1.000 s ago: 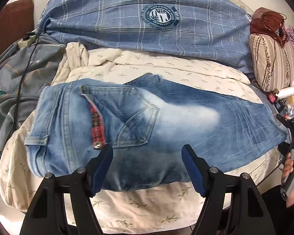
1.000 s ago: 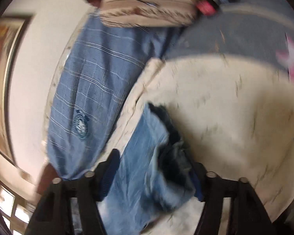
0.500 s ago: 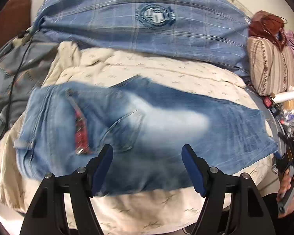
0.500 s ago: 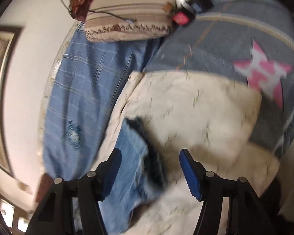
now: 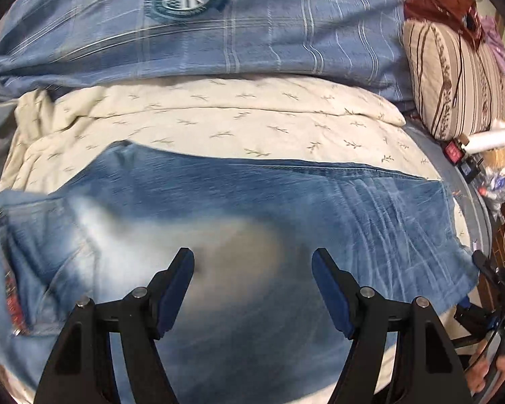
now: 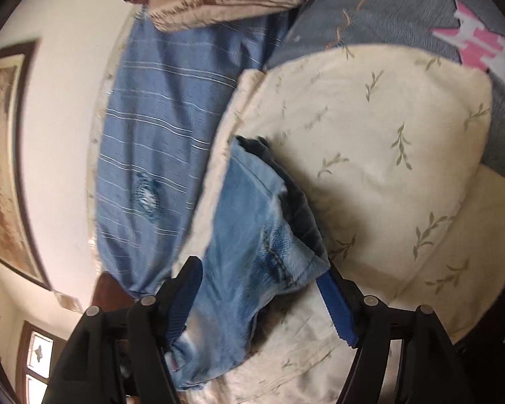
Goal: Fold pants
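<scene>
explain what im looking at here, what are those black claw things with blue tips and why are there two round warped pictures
No robot here: a person holds a two-finger gripper in each hand, each carrying a wide-angle camera that looks out along its fingers. That gives the two round, warped pictures.

The left gripper hovers open over faded blue denim jeans, spread flat on a cream leaf-print quilt. Behind lie a blue plaid blanket and a striped beige cushion.

The right gripper is at the jeans' leg end. Its jaws have just been opening; the hem lies between them, apparently no longer pinched. So nothing is held. The job is folding the jeans.
</scene>
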The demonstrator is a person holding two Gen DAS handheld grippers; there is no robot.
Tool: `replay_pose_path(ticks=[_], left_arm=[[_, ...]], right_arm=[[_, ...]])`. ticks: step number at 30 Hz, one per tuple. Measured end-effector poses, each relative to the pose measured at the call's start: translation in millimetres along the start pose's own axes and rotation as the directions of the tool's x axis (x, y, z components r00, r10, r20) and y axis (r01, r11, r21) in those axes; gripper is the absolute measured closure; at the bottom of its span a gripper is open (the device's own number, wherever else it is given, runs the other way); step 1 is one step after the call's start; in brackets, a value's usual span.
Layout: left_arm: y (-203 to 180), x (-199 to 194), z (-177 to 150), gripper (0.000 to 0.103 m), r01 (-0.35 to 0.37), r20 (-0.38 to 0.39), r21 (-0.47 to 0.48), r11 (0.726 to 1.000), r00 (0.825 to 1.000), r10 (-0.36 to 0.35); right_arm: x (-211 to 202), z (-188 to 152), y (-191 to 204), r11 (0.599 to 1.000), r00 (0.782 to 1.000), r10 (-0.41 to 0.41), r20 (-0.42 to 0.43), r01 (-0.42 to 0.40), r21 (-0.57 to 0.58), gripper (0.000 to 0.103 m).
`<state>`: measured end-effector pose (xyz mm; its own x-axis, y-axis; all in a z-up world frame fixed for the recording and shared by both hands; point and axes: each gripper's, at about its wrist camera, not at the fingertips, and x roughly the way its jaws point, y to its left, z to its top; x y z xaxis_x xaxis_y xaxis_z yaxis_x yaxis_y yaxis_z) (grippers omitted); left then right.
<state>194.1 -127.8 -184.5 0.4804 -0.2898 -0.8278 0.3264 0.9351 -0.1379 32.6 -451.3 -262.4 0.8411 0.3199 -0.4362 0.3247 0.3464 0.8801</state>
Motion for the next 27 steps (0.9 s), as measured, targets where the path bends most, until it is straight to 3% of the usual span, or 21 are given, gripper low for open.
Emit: replay_pose_path(ticks=[5,8,10,14,20,23,27], left_arm=[[-17,22,8,0.03,-0.016,-0.014,0.046,0.999,1.0,0.017],[-22,44,8,0.028,-0.049,-0.063,0.086,0.995,0.997,0.055],[-26,46,6,0.024,-0.07,-0.026,0.118,0.991,0.997,0.073],[-24,44,8,0.024,-0.058,-0.044,0.114,0.992,0.997,0.063],[-7,14,1,0.024,-0.043,-0.031,0.086,0.995,0.998,0.046],[4,-2,-7,0.024,-0.062,-0.012,0.091,0.994,0.998,0.063],[31,-15,-19,0.024,-0.09,-0.036,0.053,0.995,0.995,0.092]], right_arm=[[16,6,-1,1.0,1.0,0.023,0.014,-0.024,0.004,0.03],[24,8,0,1.0,0.999,0.025,0.022,-0.025,-0.004,0.032],[27,10,4,1.0,0.999,0.015,0.037,-0.014,-0.023,0.038],[36,13,12,0.992,0.996,-0.078,0.046,0.082,-0.092,0.065],[38,12,23,0.986,0.996,-0.071,0.059,0.079,-0.147,0.074],[29,5,47,0.955,0.989,-0.091,0.117,0.12,-0.272,0.076],[25,-13,85,0.882,0.979,-0.104,0.178,0.173,-0.439,0.076]])
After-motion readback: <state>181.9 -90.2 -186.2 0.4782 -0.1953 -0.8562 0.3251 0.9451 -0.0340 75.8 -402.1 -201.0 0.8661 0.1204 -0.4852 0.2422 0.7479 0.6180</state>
